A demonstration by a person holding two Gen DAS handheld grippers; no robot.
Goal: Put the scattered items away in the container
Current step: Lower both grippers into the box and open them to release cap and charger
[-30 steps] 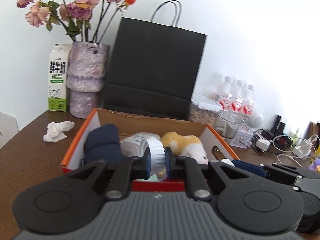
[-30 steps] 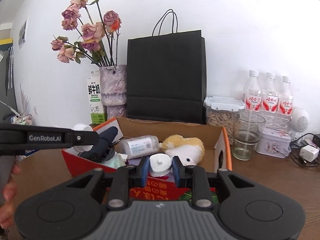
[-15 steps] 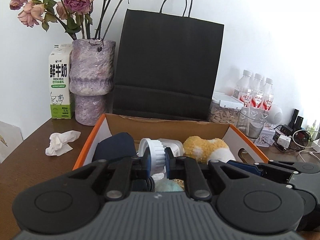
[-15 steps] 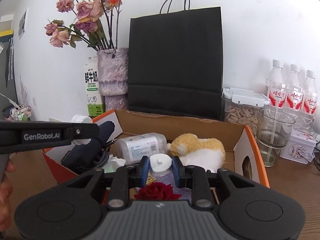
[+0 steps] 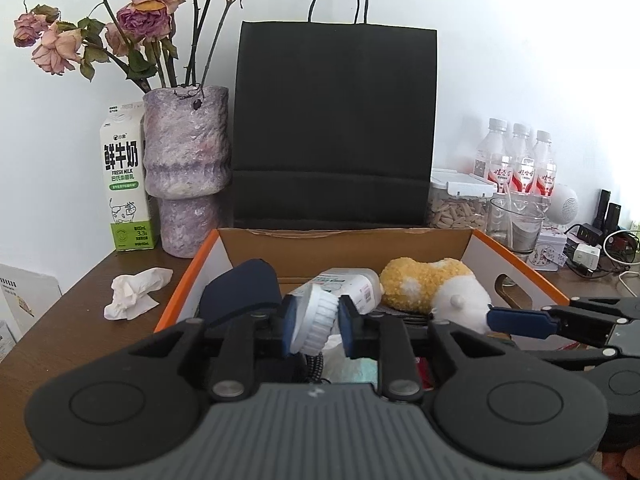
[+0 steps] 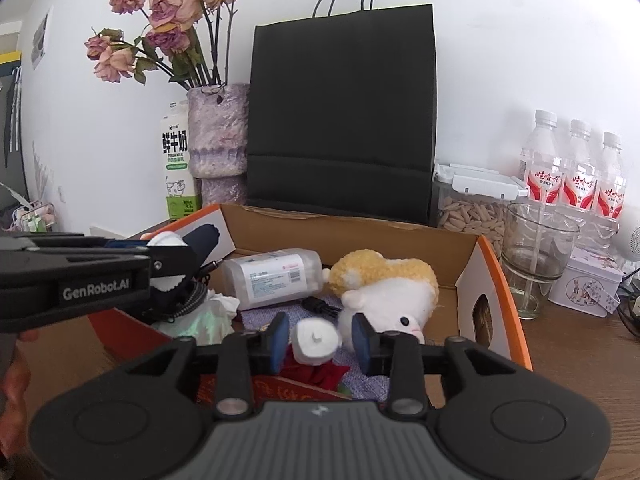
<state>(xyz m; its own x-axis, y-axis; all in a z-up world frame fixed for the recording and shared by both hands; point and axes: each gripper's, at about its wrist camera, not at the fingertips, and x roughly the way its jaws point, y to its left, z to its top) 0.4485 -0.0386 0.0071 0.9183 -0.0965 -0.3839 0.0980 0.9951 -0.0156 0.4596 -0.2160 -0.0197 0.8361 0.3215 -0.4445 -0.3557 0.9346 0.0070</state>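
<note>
Both hand-held grippers hang over the orange-edged cardboard box (image 5: 188,276), jaws opening. Between the left hand-held gripper (image 5: 318,326) pads sits a white ribbed cap (image 5: 316,322), tilted, with a gap on its right side; between the right hand-held gripper (image 6: 320,338) pads sits a small white cap (image 6: 316,338), clear of both. Inside the box lie a label-bearing plastic bottle (image 6: 276,278), print too small to read, and a yellow-and-white plush toy (image 6: 384,284). Far left on the bench (image 5: 80,280) stands a milk carton (image 5: 124,184) reading "鲜牛奶 FRESH MILK". Only the left view shows a crumpled tissue (image 5: 134,292); only the right view shows "GenRobot.AI" on the left tool and a red rose (image 6: 316,374).
</note>
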